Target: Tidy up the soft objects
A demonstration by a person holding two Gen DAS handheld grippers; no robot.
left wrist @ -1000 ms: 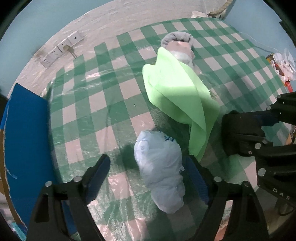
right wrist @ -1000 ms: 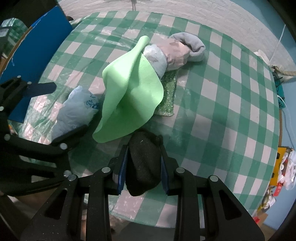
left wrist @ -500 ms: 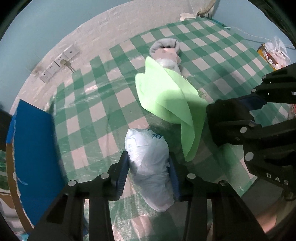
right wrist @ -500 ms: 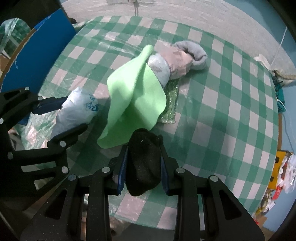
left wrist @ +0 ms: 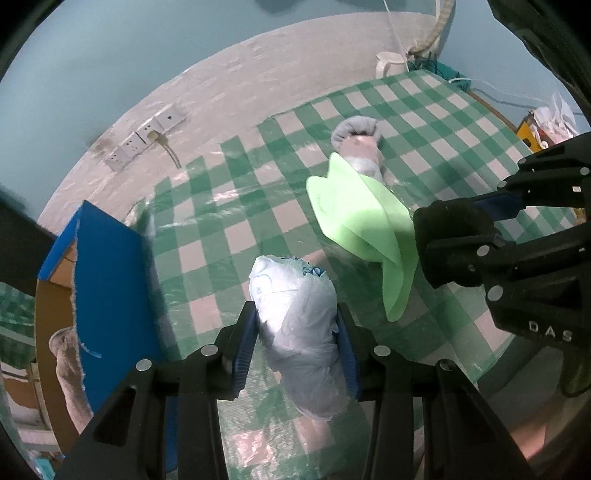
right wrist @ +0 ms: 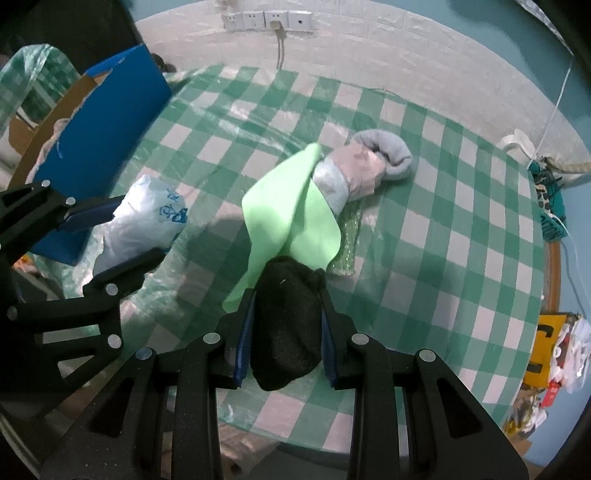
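1. Left tool (left wrist: 295, 332) clamps the pale plastic bundle (left wrist: 299, 325) above the desk (left wrist: 236, 236), long axis along its fingers.
2. Right tool (right wrist: 286, 328) grips the black sock (right wrist: 288, 325) lengthwise, touching the green cloth (right wrist: 291, 218).

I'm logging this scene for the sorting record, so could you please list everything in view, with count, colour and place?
plastic bag: 1, pale blue-white, bunched, clamped in the left tongs
black sock: 1, black, clamped in the right tongs
green cloth: 1, light green, mid-table, draped over the rolled bundle
rolled bundle: 1, grey and pink, far side of the cloth
glitter pad: 1, sparkly green, under the cloth
blue box: 1, blue outside, cardboard inside, left table edge
tablecloth: 1, green-white check
wall sockets: a row, white, back wall
left tongs: 1, black, blue pads
right tongs: 1, black, blue pads
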